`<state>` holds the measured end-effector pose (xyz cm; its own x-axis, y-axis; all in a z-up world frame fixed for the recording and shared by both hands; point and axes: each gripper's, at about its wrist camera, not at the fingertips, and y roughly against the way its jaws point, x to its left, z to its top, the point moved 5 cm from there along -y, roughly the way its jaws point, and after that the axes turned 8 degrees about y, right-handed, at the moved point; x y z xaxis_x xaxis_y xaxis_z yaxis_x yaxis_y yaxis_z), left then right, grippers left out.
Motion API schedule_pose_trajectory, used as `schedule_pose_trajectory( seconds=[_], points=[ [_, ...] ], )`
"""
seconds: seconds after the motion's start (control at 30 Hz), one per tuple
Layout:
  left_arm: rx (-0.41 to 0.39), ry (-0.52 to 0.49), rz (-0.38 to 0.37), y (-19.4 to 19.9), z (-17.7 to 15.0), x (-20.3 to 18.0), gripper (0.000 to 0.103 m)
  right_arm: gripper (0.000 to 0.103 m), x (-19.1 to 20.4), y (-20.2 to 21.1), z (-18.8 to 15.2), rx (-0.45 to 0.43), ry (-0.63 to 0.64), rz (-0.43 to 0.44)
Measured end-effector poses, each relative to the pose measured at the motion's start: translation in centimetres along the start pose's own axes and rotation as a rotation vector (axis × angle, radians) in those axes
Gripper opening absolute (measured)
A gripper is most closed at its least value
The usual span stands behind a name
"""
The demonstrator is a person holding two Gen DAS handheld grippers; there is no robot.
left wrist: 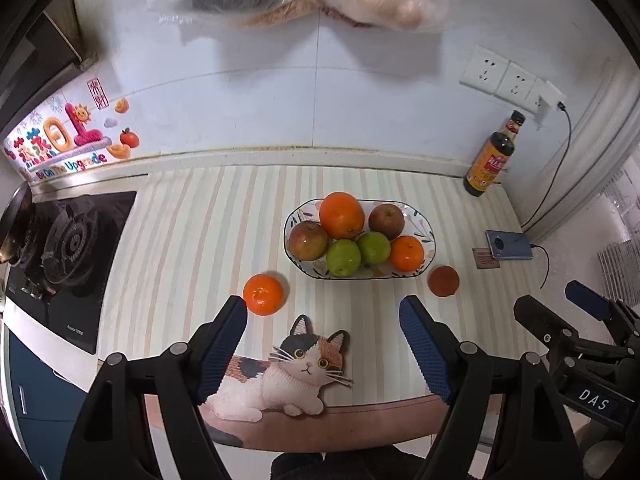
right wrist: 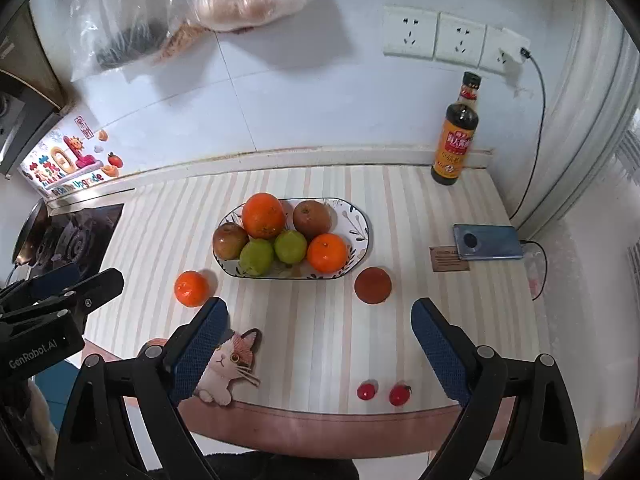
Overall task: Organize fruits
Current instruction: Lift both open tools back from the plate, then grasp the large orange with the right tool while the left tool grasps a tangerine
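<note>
An oval patterned bowl [left wrist: 428, 236] [right wrist: 362, 228] on the striped mat holds two oranges, two green fruits and two brownish apples. A loose orange [left wrist: 263, 294] [right wrist: 191, 288] lies left of the bowl. A dark red-brown fruit [left wrist: 443, 281] [right wrist: 373, 285] lies right of it. Two small red cherry tomatoes [right wrist: 367, 390] [right wrist: 399, 395] lie near the mat's front edge. My left gripper [left wrist: 323, 312] is open and empty, its left fingertip just beside the loose orange. My right gripper [right wrist: 319, 314] is open and empty, short of the dark fruit.
A soy sauce bottle [left wrist: 491, 156] [right wrist: 456, 136] stands at the back right. A phone [left wrist: 509, 245] [right wrist: 488, 241] on a cable lies at the right by a small card. A gas stove [left wrist: 68, 252] is at the left. Plastic bags [right wrist: 192, 12] hang on the wall.
</note>
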<state>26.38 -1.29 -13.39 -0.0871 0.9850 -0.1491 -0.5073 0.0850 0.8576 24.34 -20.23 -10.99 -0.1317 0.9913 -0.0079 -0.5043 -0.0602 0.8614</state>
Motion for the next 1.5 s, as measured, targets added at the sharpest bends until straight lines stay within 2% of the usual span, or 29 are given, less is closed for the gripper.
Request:
schedule_pose_trajectory(
  seconds=[0.33,0.63,0.7,0.73,0.77,0.83,0.93,1.07,1.17,1.3,1.5],
  points=[
    [-0.036,-0.029,-0.017,2.4,-0.9,-0.7,0.078,0.095,0.3,3.4,-0.2,-0.040,-0.007,0.007],
    [-0.042,-0.006,-0.017,2.0,-0.3,-0.4,0.078,0.095,0.3,2.4,0.3,-0.030,-0.027,0.035],
    [-0.038,0.004,-0.013,1.6,0.0,-0.2,0.089,0.095,-0.1,1.8,0.4,-0.025,-0.042,0.035],
    [-0.035,0.004,-0.005,1.2,0.1,-0.1,0.101,0.095,-0.4,1.5,0.5,-0.024,-0.052,0.038],
    [-0.037,0.001,0.003,0.8,0.4,0.0,0.102,0.096,-0.7,1.2,0.6,-0.024,-0.066,0.044],
    [-0.048,0.002,0.028,-0.1,0.8,0.3,0.102,0.100,-2.0,-0.2,0.8,-0.014,-0.096,0.035],
    [-0.036,0.021,0.061,-2.2,1.6,1.4,0.102,0.100,-3.9,-3.4,0.9,0.019,-0.131,0.029],
    [0.028,0.089,0.110,-6.4,2.5,4.0,0.102,0.100,-6.6,-10.5,0.4,0.098,-0.203,0.082],
    [0.107,0.152,0.140,-10.2,2.4,6.2,0.102,0.099,-8.3,-16.0,-0.6,0.174,-0.268,0.102],
    [0.230,0.225,0.173,-15.8,1.4,9.1,0.102,0.088,-10.3,-23.0,-2.3,0.279,-0.353,0.111],
    [0.351,0.286,0.187,-21.3,-0.1,10.7,0.102,0.064,-11.1,-28.2,-4.0,0.347,-0.406,0.151]
  ],
)
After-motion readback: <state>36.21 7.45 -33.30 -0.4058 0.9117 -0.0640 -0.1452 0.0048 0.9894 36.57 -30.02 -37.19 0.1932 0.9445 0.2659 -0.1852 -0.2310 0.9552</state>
